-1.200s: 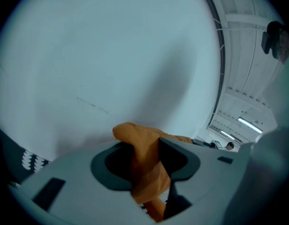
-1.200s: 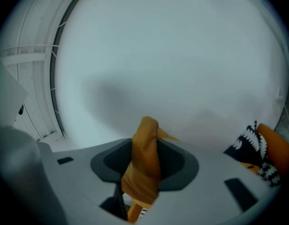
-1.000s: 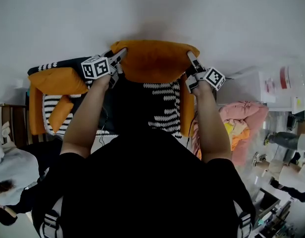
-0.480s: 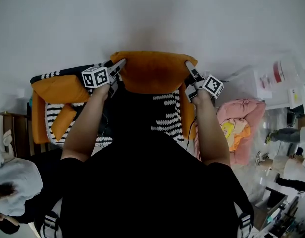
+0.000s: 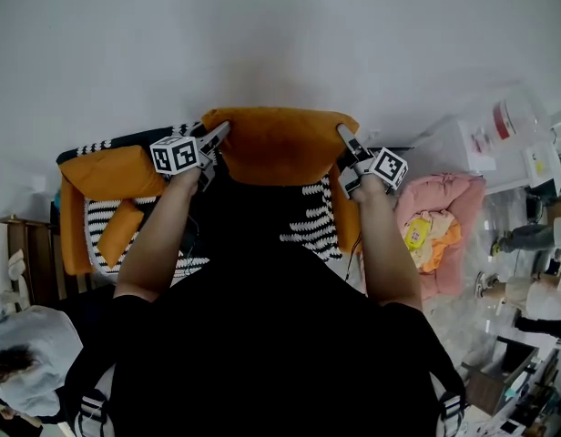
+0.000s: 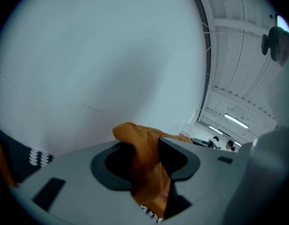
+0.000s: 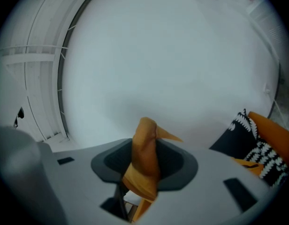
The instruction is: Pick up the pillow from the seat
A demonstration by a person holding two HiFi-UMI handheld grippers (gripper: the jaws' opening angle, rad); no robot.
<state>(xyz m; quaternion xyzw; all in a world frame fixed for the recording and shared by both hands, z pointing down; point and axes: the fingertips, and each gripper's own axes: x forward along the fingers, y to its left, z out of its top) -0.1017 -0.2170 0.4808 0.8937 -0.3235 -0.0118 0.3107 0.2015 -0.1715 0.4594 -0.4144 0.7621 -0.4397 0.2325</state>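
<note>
At the seat's point(image 5: 308, 221) left end another orange cushion point(image 5: 112, 171) lay untouched. Over the seat's left half, the left tongs point(image 5: 221, 130) were clamped tight on one corner of the pillow point(image 5: 280, 144), with orange cloth bunched between the jaws. The pillow hung stretched above the seat's back edge and looked clear of it. Over the seat's right side, the right tongs point(image 5: 344, 135) pinched the other corner just as firmly. The pick-up seemed essentially done, and only carrying the pillow away from the seat remained.
</note>
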